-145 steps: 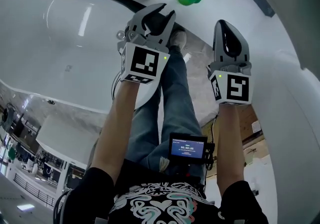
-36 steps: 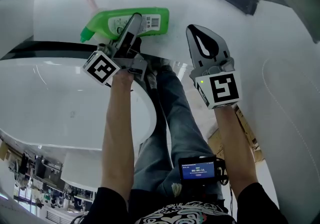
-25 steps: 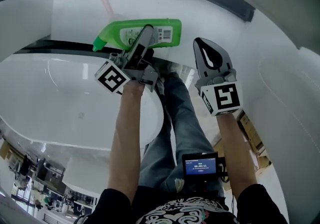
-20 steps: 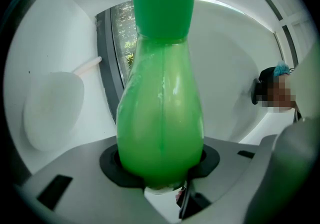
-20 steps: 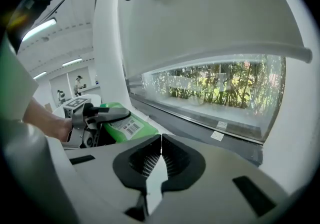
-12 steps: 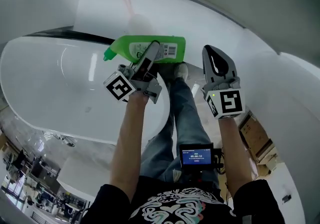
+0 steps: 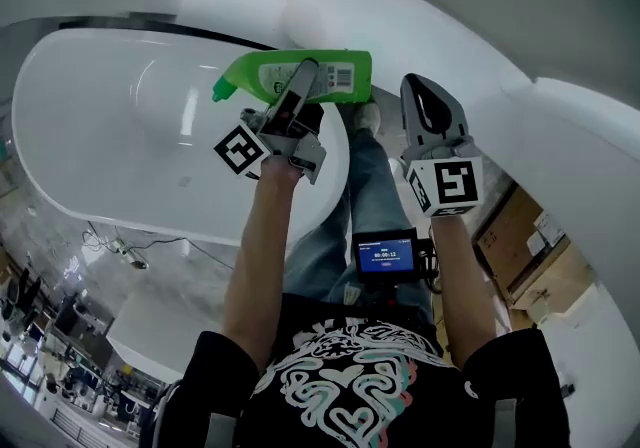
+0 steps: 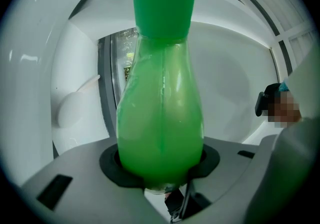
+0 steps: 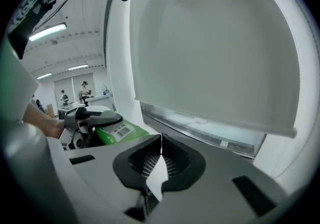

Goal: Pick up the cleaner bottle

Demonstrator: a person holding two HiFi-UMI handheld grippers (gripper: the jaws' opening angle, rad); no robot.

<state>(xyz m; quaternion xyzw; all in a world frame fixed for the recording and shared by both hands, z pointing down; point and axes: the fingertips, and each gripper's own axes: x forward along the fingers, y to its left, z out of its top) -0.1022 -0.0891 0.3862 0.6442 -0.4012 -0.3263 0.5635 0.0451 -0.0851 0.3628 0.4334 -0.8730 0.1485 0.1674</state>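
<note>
The green cleaner bottle [image 7: 290, 74] hangs in the air, lying sideways with its cap to the left and a white barcode label on its body. My left gripper [image 7: 300, 86] is shut on it across the body. In the left gripper view the bottle [image 8: 160, 113] fills the space between the jaws, cap pointing away. My right gripper [image 7: 428, 104] stands beside the bottle's base, shut with nothing in it; in the right gripper view its jaws meet and the bottle [image 9: 117, 130] shows at the left.
A white bathtub [image 7: 120, 136] lies to the left below the bottle, its black-edged rim running past it. The person's legs [image 7: 345, 206] stand beside the tub. A small screen [image 7: 385, 254] hangs at the waist. A cardboard box [image 7: 515, 236] sits at the right.
The left gripper closed on the bottle and has carried it up off the ledge. The view has swung so more of the tub shows. The right gripper stays shut beside it.
</note>
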